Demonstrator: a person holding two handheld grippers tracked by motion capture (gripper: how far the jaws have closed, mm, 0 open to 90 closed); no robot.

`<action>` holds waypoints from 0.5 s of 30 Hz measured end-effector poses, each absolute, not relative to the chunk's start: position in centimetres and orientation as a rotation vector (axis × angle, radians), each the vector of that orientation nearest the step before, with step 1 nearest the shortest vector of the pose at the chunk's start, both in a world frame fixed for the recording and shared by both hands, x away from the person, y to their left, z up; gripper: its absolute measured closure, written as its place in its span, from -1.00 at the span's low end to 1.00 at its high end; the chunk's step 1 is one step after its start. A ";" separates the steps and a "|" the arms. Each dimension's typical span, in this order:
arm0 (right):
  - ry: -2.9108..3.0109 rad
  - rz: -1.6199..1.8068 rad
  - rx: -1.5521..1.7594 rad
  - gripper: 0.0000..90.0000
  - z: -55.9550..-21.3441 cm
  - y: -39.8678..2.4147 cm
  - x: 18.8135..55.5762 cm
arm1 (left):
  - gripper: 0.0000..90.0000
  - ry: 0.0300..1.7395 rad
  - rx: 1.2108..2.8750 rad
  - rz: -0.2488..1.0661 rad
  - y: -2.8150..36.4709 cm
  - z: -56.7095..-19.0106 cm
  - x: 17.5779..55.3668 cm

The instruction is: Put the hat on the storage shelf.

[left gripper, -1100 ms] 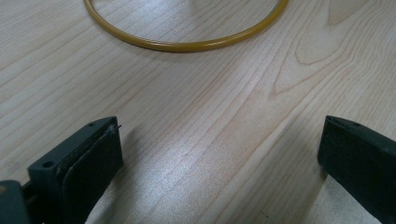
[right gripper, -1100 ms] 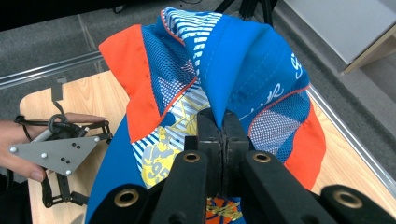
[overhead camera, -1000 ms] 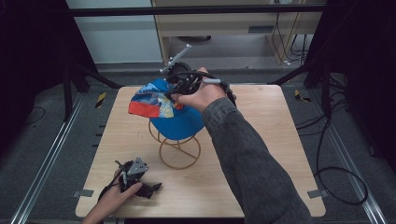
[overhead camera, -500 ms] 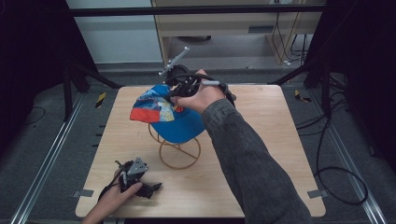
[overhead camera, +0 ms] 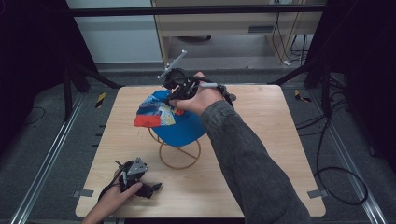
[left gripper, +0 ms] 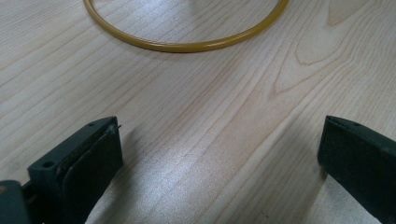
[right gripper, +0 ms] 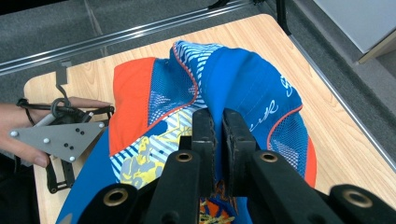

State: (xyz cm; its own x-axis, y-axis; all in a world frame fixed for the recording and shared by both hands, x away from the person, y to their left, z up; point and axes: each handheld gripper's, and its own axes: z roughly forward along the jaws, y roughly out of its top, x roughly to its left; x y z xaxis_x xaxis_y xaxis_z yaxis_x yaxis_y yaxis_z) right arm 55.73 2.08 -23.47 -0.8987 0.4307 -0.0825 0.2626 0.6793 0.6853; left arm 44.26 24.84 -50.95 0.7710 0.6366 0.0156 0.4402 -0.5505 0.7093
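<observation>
Right now I am holding my right gripper [right gripper: 215, 135] over the middle of the wooden table [overhead camera: 261, 140], its two black jaws pinched together on a fold of a blue cap [right gripper: 247, 88]. From the high view, the cap [overhead camera: 180, 122] is sitting on top of a gold wire stand [overhead camera: 180, 156], with its orange brim [overhead camera: 148, 120] pointing toward my left side. My right hand [overhead camera: 201, 99] and grey sleeve [overhead camera: 247, 163] are reaching in from the lower right, and the gripper [overhead camera: 180, 93] is meeting the cap at its far upper edge.

Looking along the right gripper's jaws, I am seeing blue fabric, a panel of blue-and-white stripes, orange mesh and a patch of yellow print — the cloth is bunching up between the jaws. Whether the cap is resting fully on the stand or lifting slightly is hard to tell from here.

My left gripper [overhead camera: 135, 179] is lying low at the near left corner of the table, in my left hand [overhead camera: 112, 200], well apart from the cap. Its jaws are spread wide with nothing between them — just bare wood grain beneath. Ahead of those jaws, the round yellow base ring [left gripper: 187, 44] of the stand is lying flat on the table.
</observation>
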 end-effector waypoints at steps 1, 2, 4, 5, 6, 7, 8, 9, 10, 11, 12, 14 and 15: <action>2.656 1.029 0.558 0.89 -23.5 2.1 55.7 | -1.00 0.799 2.243 0.352 24.8 -50.9 44.3; 2.655 1.032 0.562 0.88 -23.5 2.1 55.7 | -1.00 0.799 2.243 0.353 24.8 -50.9 44.3; 2.651 1.034 0.562 0.83 -23.5 2.2 55.7 | -1.00 0.798 2.243 0.353 24.8 -50.9 44.3; 2.650 1.035 0.560 0.83 -23.6 2.2 55.7 | -1.00 0.799 2.243 0.352 24.8 -50.9 44.3; 2.652 1.037 0.560 0.81 -23.6 2.2 55.7 | -1.00 0.799 2.243 0.352 24.8 -50.9 44.3; 2.654 1.038 0.563 0.79 -23.6 2.2 55.7 | -1.00 0.798 2.243 0.353 24.8 -50.9 44.3; 2.654 1.039 0.563 0.77 -23.7 2.2 55.7 | -1.00 0.799 2.243 0.352 24.8 -50.9 44.3; 2.654 1.038 0.564 0.75 -23.7 2.1 55.7 | -1.00 0.798 2.243 0.352 24.8 -50.9 44.3; 2.651 1.041 0.565 0.73 -23.7 2.1 55.7 | -1.00 0.798 2.243 0.353 24.8 -50.9 44.3; 2.650 1.042 0.565 0.73 -23.7 2.1 55.7 | -1.00 0.798 2.243 0.352 24.8 -50.9 44.3; 2.649 1.045 0.565 0.71 -23.7 2.0 55.7 | -1.00 0.798 2.243 0.353 24.8 -50.9 44.3; 2.646 1.052 0.569 0.67 -23.6 2.0 55.6 | -1.00 0.799 2.243 0.352 24.8 -50.9 44.3; 2.643 1.053 0.571 0.65 -23.6 2.0 55.6 | -1.00 0.798 2.243 0.352 24.8 -50.9 44.3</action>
State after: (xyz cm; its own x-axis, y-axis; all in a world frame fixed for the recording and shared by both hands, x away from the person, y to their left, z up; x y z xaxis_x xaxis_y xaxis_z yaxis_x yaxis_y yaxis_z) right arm 55.61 2.00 -23.62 -0.8951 0.4394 -0.0753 0.2673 0.6641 0.6982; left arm 44.26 24.84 -50.95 0.7710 0.6366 0.0154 0.4404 -0.5504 0.7093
